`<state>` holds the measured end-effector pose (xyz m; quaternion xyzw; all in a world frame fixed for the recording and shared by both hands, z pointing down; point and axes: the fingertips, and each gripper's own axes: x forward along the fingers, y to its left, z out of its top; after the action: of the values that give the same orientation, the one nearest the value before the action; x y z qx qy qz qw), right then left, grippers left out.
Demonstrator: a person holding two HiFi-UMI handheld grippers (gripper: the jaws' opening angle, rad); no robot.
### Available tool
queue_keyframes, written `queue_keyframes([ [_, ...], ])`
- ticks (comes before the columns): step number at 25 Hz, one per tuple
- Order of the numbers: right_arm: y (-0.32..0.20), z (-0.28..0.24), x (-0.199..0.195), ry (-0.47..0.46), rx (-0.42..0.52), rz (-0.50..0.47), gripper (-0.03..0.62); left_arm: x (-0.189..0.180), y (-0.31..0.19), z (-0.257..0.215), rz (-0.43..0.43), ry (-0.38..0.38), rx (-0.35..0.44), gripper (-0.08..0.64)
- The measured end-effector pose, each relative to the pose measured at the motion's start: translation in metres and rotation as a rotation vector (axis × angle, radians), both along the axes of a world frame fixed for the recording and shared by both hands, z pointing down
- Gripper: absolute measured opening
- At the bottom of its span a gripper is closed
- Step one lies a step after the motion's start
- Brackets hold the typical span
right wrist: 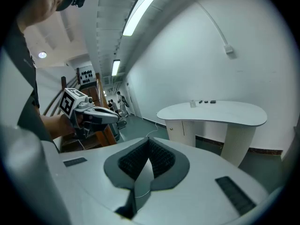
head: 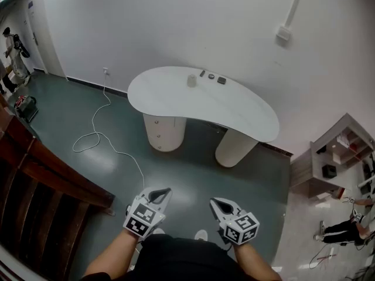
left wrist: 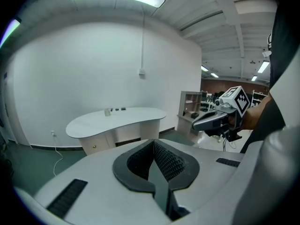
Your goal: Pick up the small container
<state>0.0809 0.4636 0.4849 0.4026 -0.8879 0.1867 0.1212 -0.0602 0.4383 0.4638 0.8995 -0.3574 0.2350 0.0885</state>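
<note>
A white kidney-shaped table (head: 240, 113) stood on the dark green floor (head: 176, 174). Near its far edge sat a small pale container (head: 191, 80), with three small dark objects (head: 211, 76) just beside it.

A person stands with a gripper in each hand, bare forearms (head: 111, 256) bent and held low in front of the body. The left gripper (head: 161, 194) and right gripper (head: 218, 204) sit side by side, apart, tips pointing forward and slightly towards each other. Both pairs of jaws are closed, pads together, nothing between them.
</note>
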Motion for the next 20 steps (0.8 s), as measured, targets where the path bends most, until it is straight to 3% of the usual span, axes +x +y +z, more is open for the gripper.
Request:
queue_keyframes([
  [4,0.002,0.0,-0.008,0.008,-0.008,-0.017,-0.006,-0.005,0.0,-0.002,0.0,0.014,-0.002,0.017],
  [9,-0.001,0.005,-0.024,-0.001,-0.032,-0.014,-0.006,-0.018,-0.001,-0.014,-0.001,0.113,-0.038,0.016],
  [20,-0.008,0.005,-0.085,-0.027,-0.031,0.025,-0.006,-0.08,-0.01,-0.003,0.042,0.017,-0.014,0.017],
])
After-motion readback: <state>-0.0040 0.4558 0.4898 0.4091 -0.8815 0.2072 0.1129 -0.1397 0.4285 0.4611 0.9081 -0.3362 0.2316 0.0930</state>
